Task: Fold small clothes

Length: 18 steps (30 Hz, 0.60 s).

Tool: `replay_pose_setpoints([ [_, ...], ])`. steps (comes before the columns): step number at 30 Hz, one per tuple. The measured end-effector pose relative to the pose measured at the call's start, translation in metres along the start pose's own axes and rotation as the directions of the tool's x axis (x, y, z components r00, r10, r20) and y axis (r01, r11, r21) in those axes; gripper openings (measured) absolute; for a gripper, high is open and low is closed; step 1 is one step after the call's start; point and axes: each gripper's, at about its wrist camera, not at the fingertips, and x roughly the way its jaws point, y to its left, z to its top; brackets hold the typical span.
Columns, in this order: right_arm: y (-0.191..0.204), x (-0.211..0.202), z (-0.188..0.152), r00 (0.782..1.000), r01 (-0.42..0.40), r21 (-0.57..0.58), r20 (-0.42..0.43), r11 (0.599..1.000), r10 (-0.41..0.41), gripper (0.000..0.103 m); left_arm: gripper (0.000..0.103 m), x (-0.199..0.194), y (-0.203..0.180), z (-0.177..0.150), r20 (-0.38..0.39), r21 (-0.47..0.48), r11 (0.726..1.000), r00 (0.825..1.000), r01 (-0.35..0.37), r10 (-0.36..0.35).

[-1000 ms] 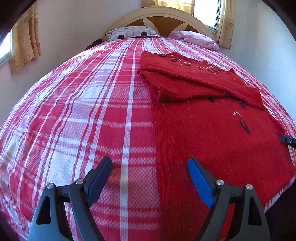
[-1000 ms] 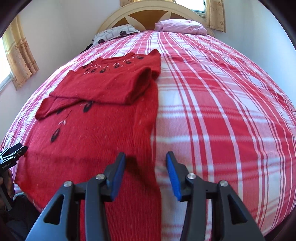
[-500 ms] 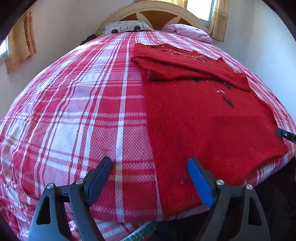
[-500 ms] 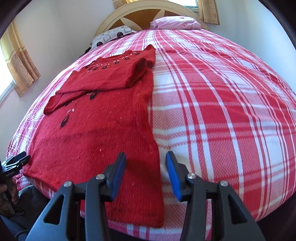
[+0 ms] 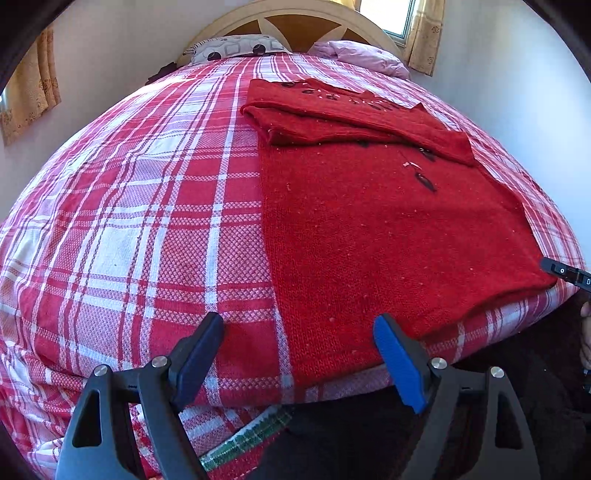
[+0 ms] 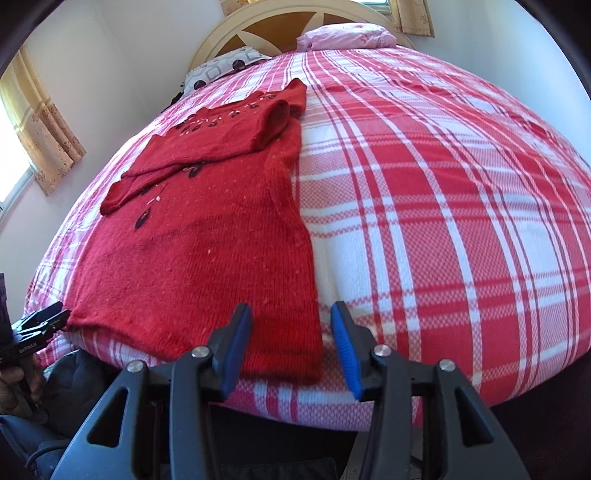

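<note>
A red knit sweater [image 5: 388, 229] lies flat on the bed with both sleeves folded across its chest; it also shows in the right wrist view [image 6: 207, 236]. My left gripper [image 5: 299, 354] is open and empty, at the bed's near edge by the sweater's bottom left hem corner. My right gripper [image 6: 291, 339] is open and empty, straddling the bottom right hem corner. The right gripper's tip shows at the left wrist view's right edge [image 5: 565, 273]; the left gripper shows at the right wrist view's left edge [image 6: 37, 325].
The bed has a red and white plaid cover [image 5: 129, 221]. A patterned pillow [image 5: 236, 46] and a pink pillow [image 5: 362, 55] lie by the headboard [image 6: 280, 26]. Curtained windows sit on both sides. Dark floor lies below the bed's near edge.
Both grippers have pulled back toward the foot of the bed and lowered. The sweater's hem and the bed's edge have come into view. The sweater has not moved.
</note>
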Motion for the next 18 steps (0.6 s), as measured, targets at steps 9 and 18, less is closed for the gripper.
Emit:
replay_pose_setpoints([
  [9,-0.0043,-0.0056,-0.0043,0.999,-0.031,0.028,-0.009,0.999,0.032,0.041,0.057,-0.0060,0.0027,-0.0009,-0.010,-0.041,0.997,0.997,0.073,-0.073],
  [18,-0.0057,-0.0059,-0.0066,0.998,-0.065,0.033,-0.013,0.997,0.065,0.039,0.057,-0.0046,-0.0024,-0.0026,-0.029,-0.015,0.998,0.998,0.063,-0.064],
])
